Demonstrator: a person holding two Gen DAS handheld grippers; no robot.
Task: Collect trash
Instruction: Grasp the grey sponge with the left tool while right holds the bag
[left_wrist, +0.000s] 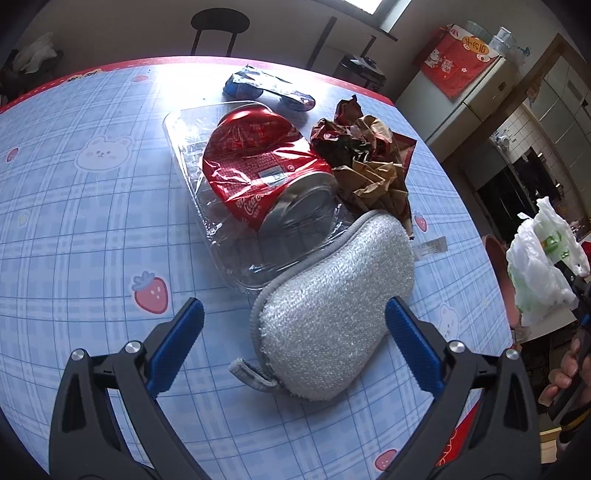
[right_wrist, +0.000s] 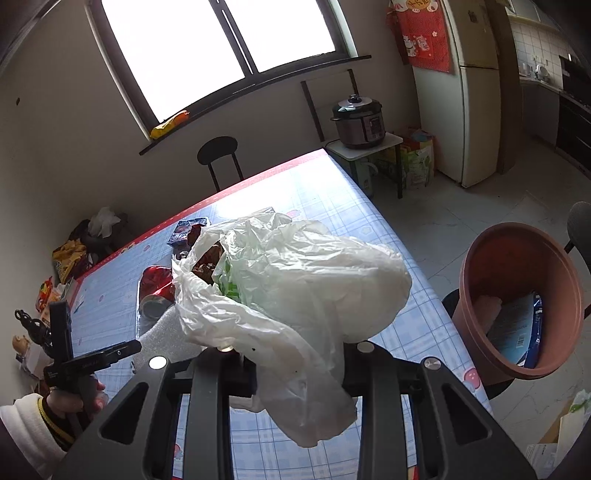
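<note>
Lying on the worktop (left_wrist: 92, 221): one crushed red can (left_wrist: 258, 166) in one clear tray (left_wrist: 229, 258), long axis toward the spread left tongs (left_wrist: 293, 328); right tongs (right_wrist: 291, 354) pinch one white plastic bag (right_wrist: 295, 280).

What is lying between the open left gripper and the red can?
A grey sponge lies between the left gripper and the red can, in the left wrist view.

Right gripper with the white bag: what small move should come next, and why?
Probably carry the white plastic bag sideways over the terracotta bin, then release. The right gripper is clamped on the bag above the table, and the bin stands open just beyond the table's edge.
</note>
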